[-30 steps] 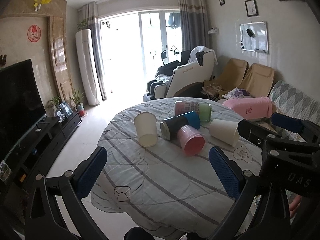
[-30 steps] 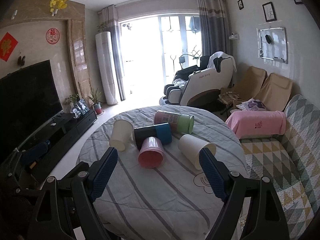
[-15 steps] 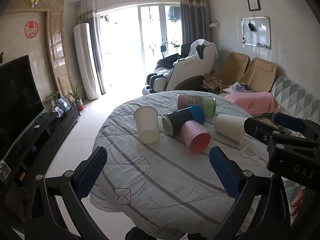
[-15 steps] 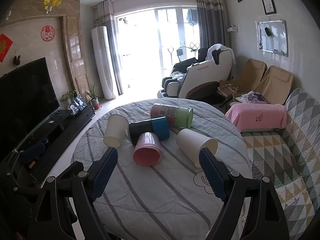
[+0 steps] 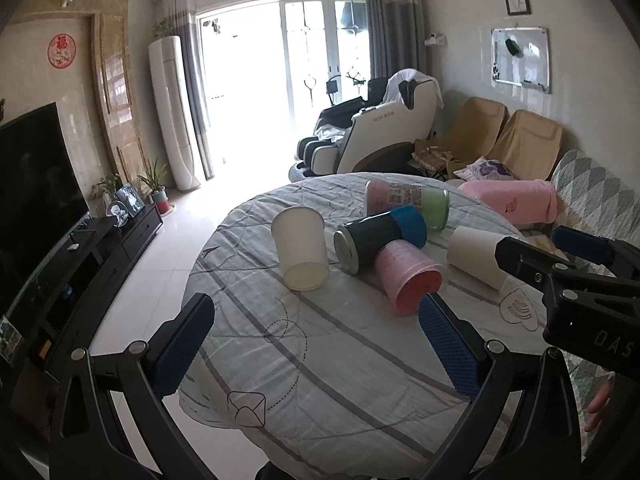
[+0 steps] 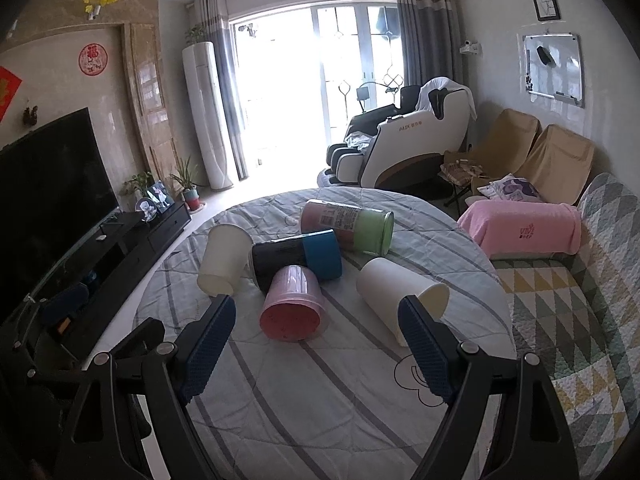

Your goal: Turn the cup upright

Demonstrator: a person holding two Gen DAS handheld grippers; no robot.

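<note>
Several cups lie on their sides on a round table with a striped grey cloth [image 5: 320,360]. A white cup [image 5: 300,248] lies at the left. A black-and-blue cup [image 5: 376,236], a pink cup [image 5: 408,276] and a pink-and-green cup [image 5: 408,200] lie in the middle. A second white cup [image 5: 476,256] lies at the right. In the right wrist view these are the left white cup [image 6: 224,260], the pink cup [image 6: 294,304] and the right white cup [image 6: 400,292]. My left gripper [image 5: 312,344] and right gripper [image 6: 316,356] are open and empty, short of the cups.
The table cloth [image 6: 320,400] hangs over the table's near edge. A sofa with a patterned quilt [image 6: 580,300] and a pink towel [image 6: 524,228] is at the right. A TV and low black cabinet [image 6: 120,240] are at the left. The right gripper's body [image 5: 572,280] shows in the left wrist view.
Both grippers have moved closer to the table, so the cups look larger and lower in both views. Both stay open. The cups have not moved.
</note>
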